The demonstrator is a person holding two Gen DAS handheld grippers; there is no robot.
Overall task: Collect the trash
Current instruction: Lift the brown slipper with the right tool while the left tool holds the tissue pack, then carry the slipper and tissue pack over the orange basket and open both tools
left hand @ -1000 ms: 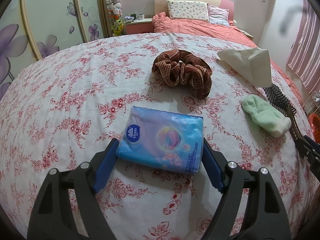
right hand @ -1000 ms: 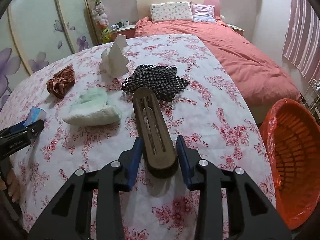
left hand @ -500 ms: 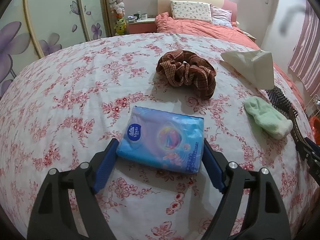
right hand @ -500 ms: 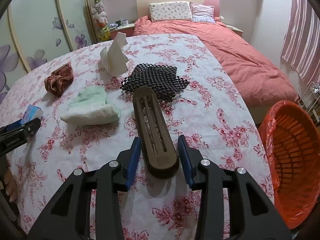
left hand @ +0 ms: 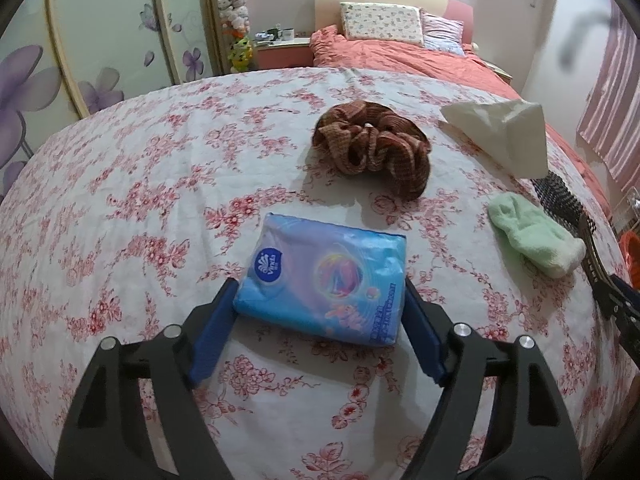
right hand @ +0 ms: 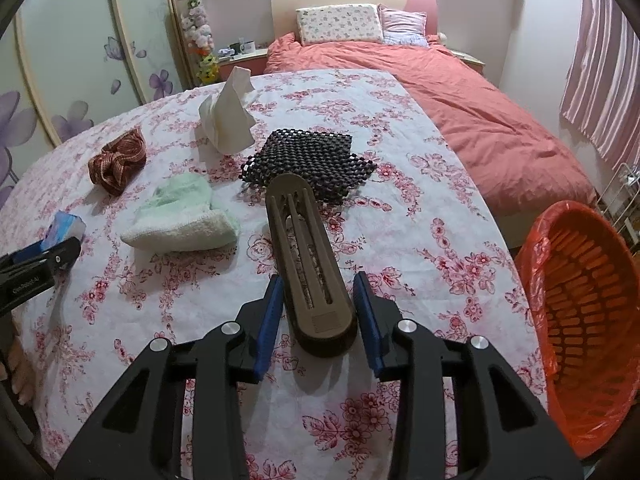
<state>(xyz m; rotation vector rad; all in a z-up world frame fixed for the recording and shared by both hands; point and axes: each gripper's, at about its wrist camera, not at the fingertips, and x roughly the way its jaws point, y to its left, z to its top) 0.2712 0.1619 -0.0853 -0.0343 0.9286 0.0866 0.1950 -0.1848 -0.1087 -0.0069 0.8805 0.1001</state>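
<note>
A blue tissue pack (left hand: 316, 264) lies flat on the flowered tablecloth (left hand: 120, 200). My left gripper (left hand: 320, 282) straddles it. Its blue pads touch the pack's two short sides while the jaws are closing. A long brown comb (right hand: 304, 240) lies between the jaws of my right gripper (right hand: 318, 284). Those jaws are closing too, but a thin gap shows on each side of the comb. A crumpled white tissue (right hand: 228, 120) stands at the back of the table. An orange basket (right hand: 580, 320) lined with a red bag sits off the table's right edge.
A brown plaid scrunchie (left hand: 372, 148), a pale green sock (left hand: 532, 236) and a black beaded mat (right hand: 312, 160) lie on the table. A bed with a coral cover (right hand: 480, 100) stands behind it, and flowered wardrobe doors are on the left.
</note>
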